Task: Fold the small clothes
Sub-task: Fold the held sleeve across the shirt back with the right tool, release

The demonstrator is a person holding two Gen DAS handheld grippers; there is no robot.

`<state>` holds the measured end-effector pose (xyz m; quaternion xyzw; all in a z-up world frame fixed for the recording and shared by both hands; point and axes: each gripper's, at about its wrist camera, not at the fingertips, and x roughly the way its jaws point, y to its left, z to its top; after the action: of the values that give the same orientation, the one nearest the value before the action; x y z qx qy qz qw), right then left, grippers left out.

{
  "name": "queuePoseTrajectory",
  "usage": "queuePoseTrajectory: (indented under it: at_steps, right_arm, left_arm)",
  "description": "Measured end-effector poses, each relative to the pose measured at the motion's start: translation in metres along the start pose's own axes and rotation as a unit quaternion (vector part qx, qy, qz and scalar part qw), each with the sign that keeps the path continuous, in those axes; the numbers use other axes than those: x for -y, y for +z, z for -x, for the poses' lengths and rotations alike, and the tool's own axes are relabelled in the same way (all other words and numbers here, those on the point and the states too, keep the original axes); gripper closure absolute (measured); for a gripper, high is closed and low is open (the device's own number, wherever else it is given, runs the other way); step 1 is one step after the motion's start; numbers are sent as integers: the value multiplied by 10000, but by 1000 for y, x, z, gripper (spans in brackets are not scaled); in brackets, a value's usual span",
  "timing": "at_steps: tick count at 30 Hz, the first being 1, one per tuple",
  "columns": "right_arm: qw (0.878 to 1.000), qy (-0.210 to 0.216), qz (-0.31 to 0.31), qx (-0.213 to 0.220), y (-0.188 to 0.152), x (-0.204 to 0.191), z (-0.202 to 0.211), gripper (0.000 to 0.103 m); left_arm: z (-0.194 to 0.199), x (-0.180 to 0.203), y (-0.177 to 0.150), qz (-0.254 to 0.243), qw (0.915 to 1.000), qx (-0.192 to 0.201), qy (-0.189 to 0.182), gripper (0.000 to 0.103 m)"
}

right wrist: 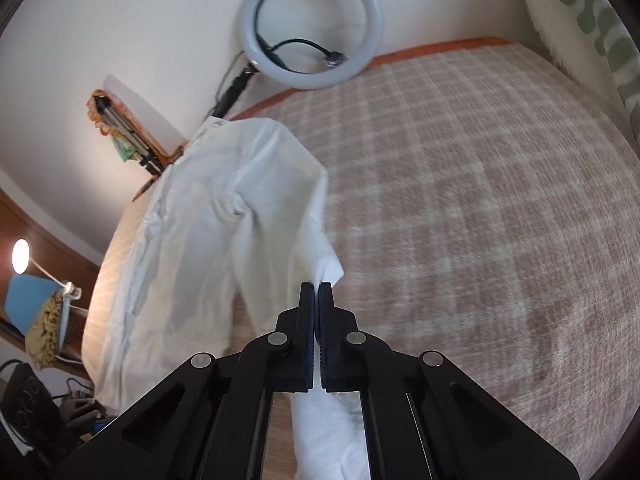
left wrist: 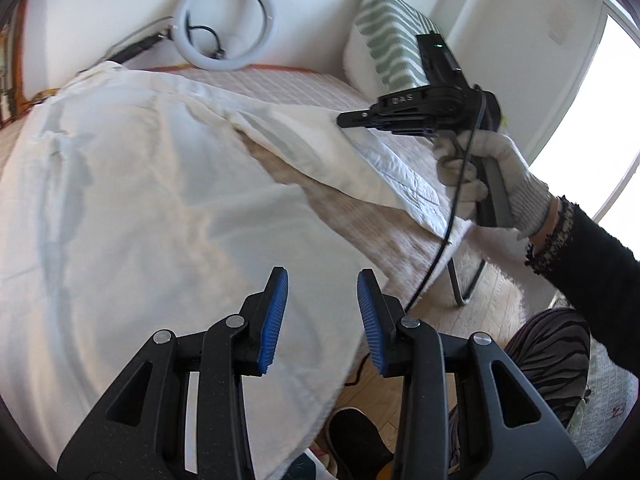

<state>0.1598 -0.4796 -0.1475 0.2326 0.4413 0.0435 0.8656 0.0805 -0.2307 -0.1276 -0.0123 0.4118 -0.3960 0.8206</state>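
A white shirt [left wrist: 140, 184] lies spread on the bed; it also shows in the right wrist view [right wrist: 192, 240]. My left gripper [left wrist: 322, 280] is open and empty, just above the shirt's near edge. My right gripper [right wrist: 317, 292] is shut on the shirt's sleeve [right wrist: 316, 236] and holds it lifted above the bed. In the left wrist view the right gripper [left wrist: 346, 119] pinches that sleeve [left wrist: 304, 136] off the bed, held by a gloved hand [left wrist: 492, 176].
The bed has a pink plaid cover [right wrist: 460, 200]. A ring light [right wrist: 312, 24] leans on the wall at the far side. A green striped pillow [left wrist: 392, 32] stands at the head. A cable [left wrist: 448, 232] hangs from the right gripper. Clutter and a lamp [right wrist: 20, 256] stand at left.
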Motion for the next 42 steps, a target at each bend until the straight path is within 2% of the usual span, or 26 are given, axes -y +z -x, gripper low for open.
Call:
queuePoseTrajectory:
  at_steps: [11,15,21,22,24,28,30,32,37,39,42]
  right_arm:
    - [9970,184,728,176,8,-108,-13,103]
    - [9941,96,1081,-70,2,-146,-43,102]
    - [9880,53,1435,-574,-21,-172,-86,97]
    - [9874,76,1424,-681,-24,-171,-91,96]
    - [9865,234,1402,-810,-30,-171,-93,81]
    - [9873,391,1397,-648,-36,-167,-72,74]
    - [9904,401,1243,-457,-38,-156,-54,61]
    - [9937,389,1014,-262,-40,-139,-38,56]
    - [9994,-262,205,84,-48,-68,-6,55]
    - [9986,-502,-95,104,-52,-39,-2,55]
    - [9973,-684,-265,46,-53,-18,-7,55]
  left_arm:
    - [39,-35,-13,349,9986,296,255,67]
    - [52,-50,-17,499,9973,400,369,67]
    - [70,-70,-24,700,9947,515,545,67]
    - [72,-73,-24,742,9942,528,563,67]
    - [76,-77,-25,824,9933,554,589,67]
    - [79,-80,-26,856,9925,600,634,67]
    - [78,-80,-26,873,9924,609,613,67]
    - [76,-78,-25,876,9926,607,580,67]
    - [63,-69,-20,809,9941,536,485,67]
    - [57,-64,-19,772,9947,500,467,67]
    - [48,-59,-17,751,9951,432,474,67]
